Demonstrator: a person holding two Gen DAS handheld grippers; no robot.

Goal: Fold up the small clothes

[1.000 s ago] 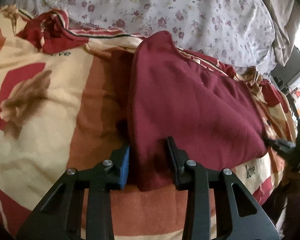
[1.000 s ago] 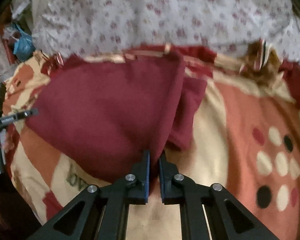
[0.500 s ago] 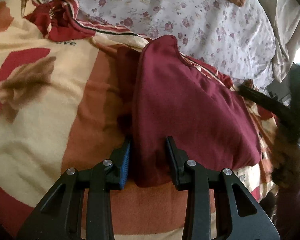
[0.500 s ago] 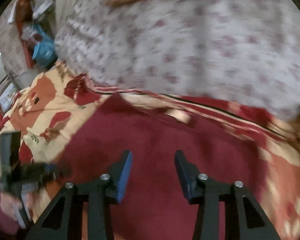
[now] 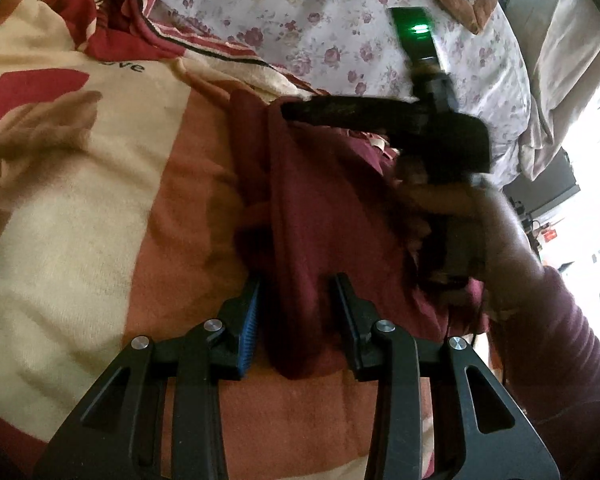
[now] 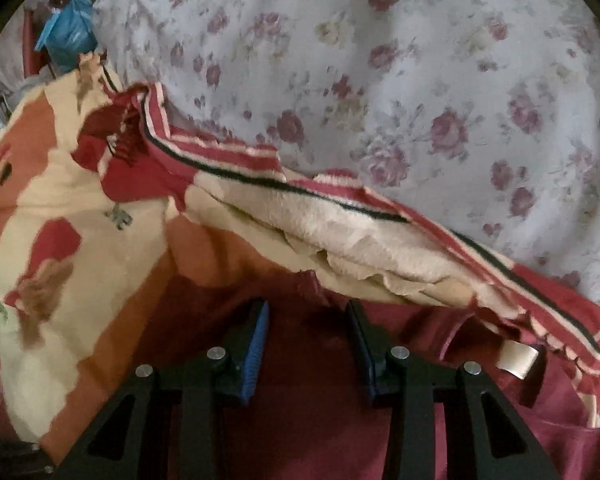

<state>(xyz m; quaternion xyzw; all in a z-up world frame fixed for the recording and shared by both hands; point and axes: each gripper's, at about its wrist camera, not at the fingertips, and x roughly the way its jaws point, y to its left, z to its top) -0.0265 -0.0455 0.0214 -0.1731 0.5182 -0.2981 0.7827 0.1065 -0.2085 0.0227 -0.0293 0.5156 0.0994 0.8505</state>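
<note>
A dark maroon garment (image 5: 332, 216) lies folded on a patterned blanket (image 5: 100, 184). My left gripper (image 5: 298, 312) is open, its fingers on either side of the garment's near edge. My right gripper (image 6: 306, 340) is open and hovers just over the garment's far end (image 6: 308, 420), next to a white tag (image 6: 516, 358). In the left wrist view the right gripper (image 5: 300, 110) reaches over the garment from the right, held by a hand in a maroon sleeve.
A floral sheet (image 6: 380, 80) covers the bed beyond the blanket's striped, bunched edge (image 6: 340, 216). A blue bag (image 6: 66, 28) stands at the far left. Grey bedding (image 5: 560, 60) and room clutter lie at the right.
My right gripper opened, letting go of the garment's near corner, and swung across to its far end. The left gripper stayed open around the near edge and tilted slightly.
</note>
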